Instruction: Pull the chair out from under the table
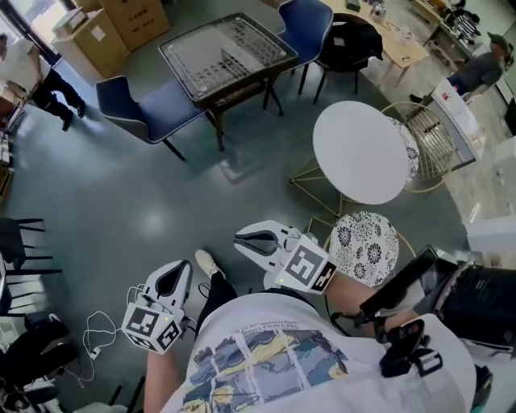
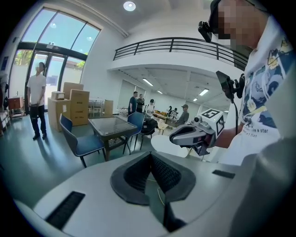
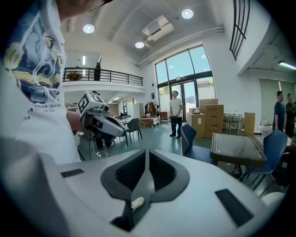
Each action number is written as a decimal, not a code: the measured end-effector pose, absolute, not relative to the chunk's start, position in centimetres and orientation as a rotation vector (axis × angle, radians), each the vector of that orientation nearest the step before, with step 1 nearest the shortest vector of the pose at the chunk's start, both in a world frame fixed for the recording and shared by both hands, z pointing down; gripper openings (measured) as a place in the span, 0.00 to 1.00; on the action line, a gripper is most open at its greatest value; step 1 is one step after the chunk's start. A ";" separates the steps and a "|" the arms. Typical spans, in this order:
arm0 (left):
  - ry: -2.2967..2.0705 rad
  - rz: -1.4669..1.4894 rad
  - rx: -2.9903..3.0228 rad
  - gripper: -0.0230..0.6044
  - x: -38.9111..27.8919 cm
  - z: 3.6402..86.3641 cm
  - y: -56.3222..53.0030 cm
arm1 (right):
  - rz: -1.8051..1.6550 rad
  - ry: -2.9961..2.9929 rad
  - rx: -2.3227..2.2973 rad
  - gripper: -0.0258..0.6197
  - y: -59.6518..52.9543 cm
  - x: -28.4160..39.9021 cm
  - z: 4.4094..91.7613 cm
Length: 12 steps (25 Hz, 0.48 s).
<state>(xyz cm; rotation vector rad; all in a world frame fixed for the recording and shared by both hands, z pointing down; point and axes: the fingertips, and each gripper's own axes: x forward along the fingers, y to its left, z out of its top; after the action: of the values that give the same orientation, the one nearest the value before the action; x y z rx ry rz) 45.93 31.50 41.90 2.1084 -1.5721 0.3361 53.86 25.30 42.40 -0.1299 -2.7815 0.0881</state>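
Your left gripper (image 1: pixel 179 273) and right gripper (image 1: pixel 248 239): jaws closed together, holding nothing. The chair (image 1: pixel 364 246) with the patterned seat stands just right of your right gripper, at the near edge of the round table (image 1: pixel 359 153), possibly slightly under it.

In the head view there are two grippers: the left gripper (image 1: pixel 182 266) at eight o'clock and the right gripper (image 1: pixel 240 239) at seven.

There are three tables: the square table (image 1: pixel 228 52) at twelve, the round table (image 1: pixel 360 152) at two and the wooden table (image 1: pixel 397 42) at one.

There are five chairs:
- the near blue chair (image 1: pixel 145 109) at ten
- the far blue chair (image 1: pixel 306 24) at twelve
- the black chair (image 1: pixel 351 42) at one
- the patterned chair (image 1: pixel 364 246) at four
- the wire chair (image 1: pixel 431 145) at two

Two cardboard boxes (image 1: pixel 101 40) show plainly at eleven. There are two people, a first bystander (image 1: pixel 36 77) at ten and a second bystander (image 1: pixel 482 71) at two.
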 end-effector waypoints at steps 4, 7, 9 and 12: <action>-1.575 0.300 2.155 0.05 40.1 41.6 30.3 | 0.072 -2.759 -0.067 0.07 24.3 48.7 42.3; -1.566 0.261 2.178 0.05 34.6 40.7 29.8 | 0.074 -2.740 -0.019 0.11 23.8 43.5 41.5; -1.560 0.246 2.201 0.05 31.1 39.9 29.1 | 0.042 -2.733 0.010 0.14 22.9 40.3 40.4; -1.568 0.248 2.200 0.05 25.3 39.4 28.5 | 0.004 -2.748 0.036 0.16 21.8 35.0 39.3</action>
<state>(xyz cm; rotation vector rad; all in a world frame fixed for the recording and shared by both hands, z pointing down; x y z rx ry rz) 25.31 28.47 39.40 2.1998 -1.5681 0.2479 35.00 21.81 39.33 0.0360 -2.7484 0.0039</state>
